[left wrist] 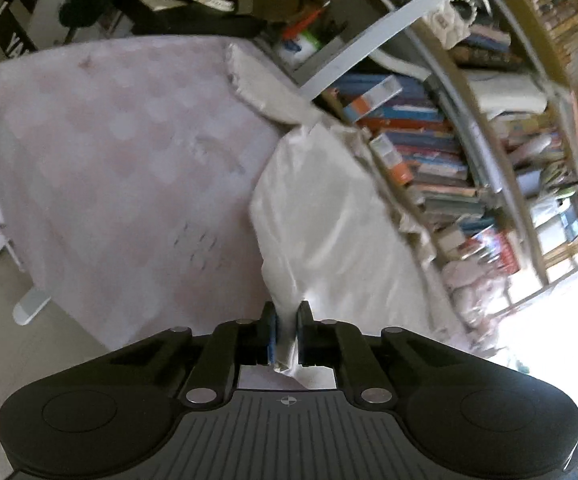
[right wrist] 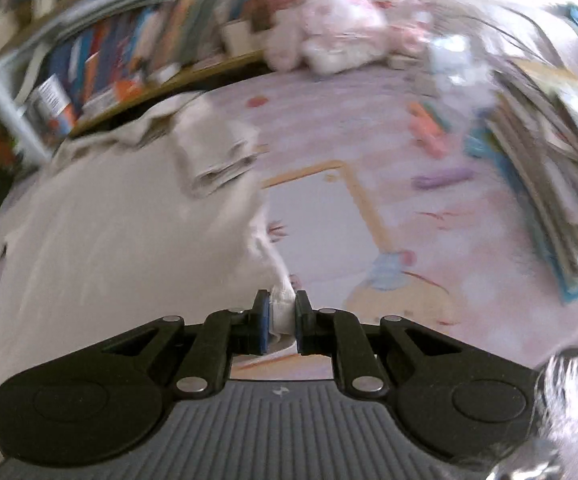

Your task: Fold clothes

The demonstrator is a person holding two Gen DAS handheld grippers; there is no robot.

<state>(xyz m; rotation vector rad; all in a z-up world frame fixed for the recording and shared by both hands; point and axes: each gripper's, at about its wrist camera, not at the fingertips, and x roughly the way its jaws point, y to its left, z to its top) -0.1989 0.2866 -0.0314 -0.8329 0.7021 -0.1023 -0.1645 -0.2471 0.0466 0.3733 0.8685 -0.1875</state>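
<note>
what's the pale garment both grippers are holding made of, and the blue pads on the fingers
The pale garment looks like soft, matte woven or knit cloth, likely cotton: it creases and drapes, with a ribbed cuff; motion blur hides the weave. The blue pads on the left gripper and right gripper look like matte rubber or foam, judging by the dull, unglossy surface.

Black hand-held gripper (left wrist: 287,334), blue pads (left wrist: 273,334), silver screws.

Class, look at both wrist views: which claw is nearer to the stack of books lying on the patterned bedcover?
Right. The right claw, shut on the white garment, has the book stack just ahead to its right. The left claw grips the same garment over the plain pink sheet; no stack shows there.
</note>
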